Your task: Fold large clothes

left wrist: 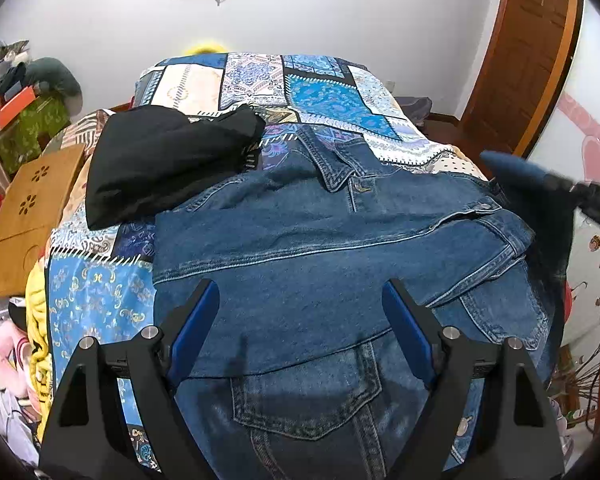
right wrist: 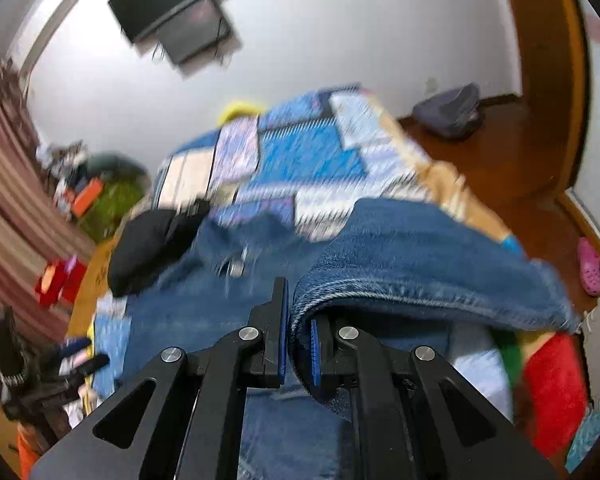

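Note:
A blue denim jacket (left wrist: pixel 320 248) lies spread on the bed, collar toward the far end, one sleeve folded across its front. My left gripper (left wrist: pixel 300 300) is open and empty, hovering over the jacket's lower part near a chest pocket. My right gripper (right wrist: pixel 298 304) is shut on a fold of the denim jacket (right wrist: pixel 420 264) and holds it lifted above the bed; this view is motion-blurred. The right gripper also shows at the right edge of the left wrist view (left wrist: pixel 572 188), with lifted denim hanging from it.
A folded black garment (left wrist: pixel 160 160) lies on the patchwork bedspread (left wrist: pixel 300 84) left of the jacket. A wooden board (left wrist: pixel 28 208) rests at the bed's left side. Clutter stands on the left; a wooden door (left wrist: pixel 520 52) is on the right.

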A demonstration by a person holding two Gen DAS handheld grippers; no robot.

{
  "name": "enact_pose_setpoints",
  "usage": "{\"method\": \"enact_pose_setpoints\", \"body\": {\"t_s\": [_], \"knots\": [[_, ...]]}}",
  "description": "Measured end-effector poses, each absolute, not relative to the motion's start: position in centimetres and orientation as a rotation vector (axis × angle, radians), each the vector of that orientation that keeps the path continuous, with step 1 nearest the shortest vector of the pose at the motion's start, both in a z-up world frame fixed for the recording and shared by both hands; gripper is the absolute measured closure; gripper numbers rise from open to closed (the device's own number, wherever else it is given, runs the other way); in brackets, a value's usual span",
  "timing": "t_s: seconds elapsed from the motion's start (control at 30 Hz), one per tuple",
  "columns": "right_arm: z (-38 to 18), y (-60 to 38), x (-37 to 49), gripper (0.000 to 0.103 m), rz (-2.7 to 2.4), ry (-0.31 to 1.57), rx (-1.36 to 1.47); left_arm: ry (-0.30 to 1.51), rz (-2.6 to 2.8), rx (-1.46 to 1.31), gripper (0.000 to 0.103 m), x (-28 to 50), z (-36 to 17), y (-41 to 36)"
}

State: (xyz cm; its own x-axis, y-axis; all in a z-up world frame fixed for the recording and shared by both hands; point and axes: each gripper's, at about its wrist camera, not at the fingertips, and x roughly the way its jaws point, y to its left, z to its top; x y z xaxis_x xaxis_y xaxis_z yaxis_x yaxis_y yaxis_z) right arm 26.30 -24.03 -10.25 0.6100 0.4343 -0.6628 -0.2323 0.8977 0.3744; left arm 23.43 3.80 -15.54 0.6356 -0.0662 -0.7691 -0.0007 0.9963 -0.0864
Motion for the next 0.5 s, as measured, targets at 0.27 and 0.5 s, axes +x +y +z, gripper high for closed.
{"method": "enact_pose_setpoints", "body": {"t_s": [0.27,0.5], "knots": [[-12.5,-21.7,25.0,0.091,0.412,0.970,0.179,0.903,-0.040,-0.069,0.020,23.2,-16.3,3.7],[-10.7,-22.3,23.0,0.077,0.418,0.959,0.113,0.904,-0.055,-0.044,0.020,23.5,-16.2,2.6]]}}
